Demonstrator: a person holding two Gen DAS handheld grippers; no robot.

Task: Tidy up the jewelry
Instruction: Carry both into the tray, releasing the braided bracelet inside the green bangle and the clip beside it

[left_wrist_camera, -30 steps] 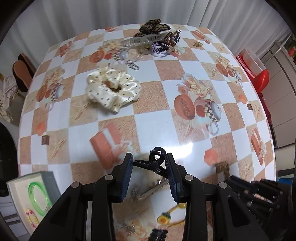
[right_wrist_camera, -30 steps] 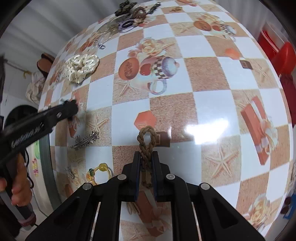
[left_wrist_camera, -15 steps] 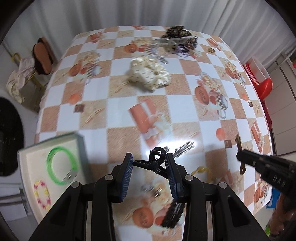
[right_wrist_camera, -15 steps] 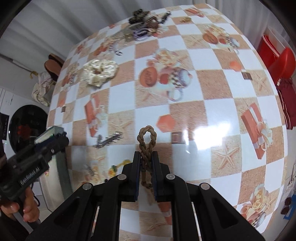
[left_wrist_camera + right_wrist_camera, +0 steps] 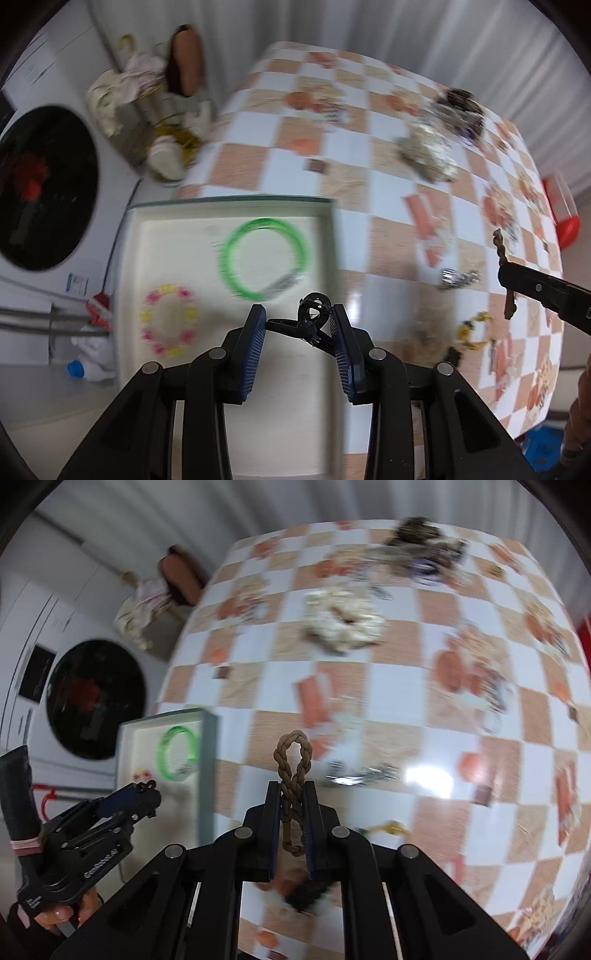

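My left gripper (image 5: 298,325) is shut on a small black hair clip (image 5: 310,323) and hangs over the white tray (image 5: 295,398) at the table's left edge. In the tray lie a green bangle (image 5: 264,258) and a pink-and-yellow bead bracelet (image 5: 168,319). My right gripper (image 5: 291,805) is shut on a brown braided cord bracelet (image 5: 292,760), held above the checkered table (image 5: 388,672) just right of the tray (image 5: 147,738). The left gripper (image 5: 140,794) shows in the right wrist view, the right gripper (image 5: 517,275) in the left wrist view.
On the table lie a cream scrunchie (image 5: 343,626), a silver clip (image 5: 360,773), a yellow-bead piece (image 5: 471,328) and a pile of hair accessories at the far edge (image 5: 424,550). A washing machine door (image 5: 94,698) and a chair with clothes (image 5: 155,92) stand to the left.
Both grippers have swung left with their items. The left gripper has moved from over the table to over the tray. The right gripper now sits closer to the tray.
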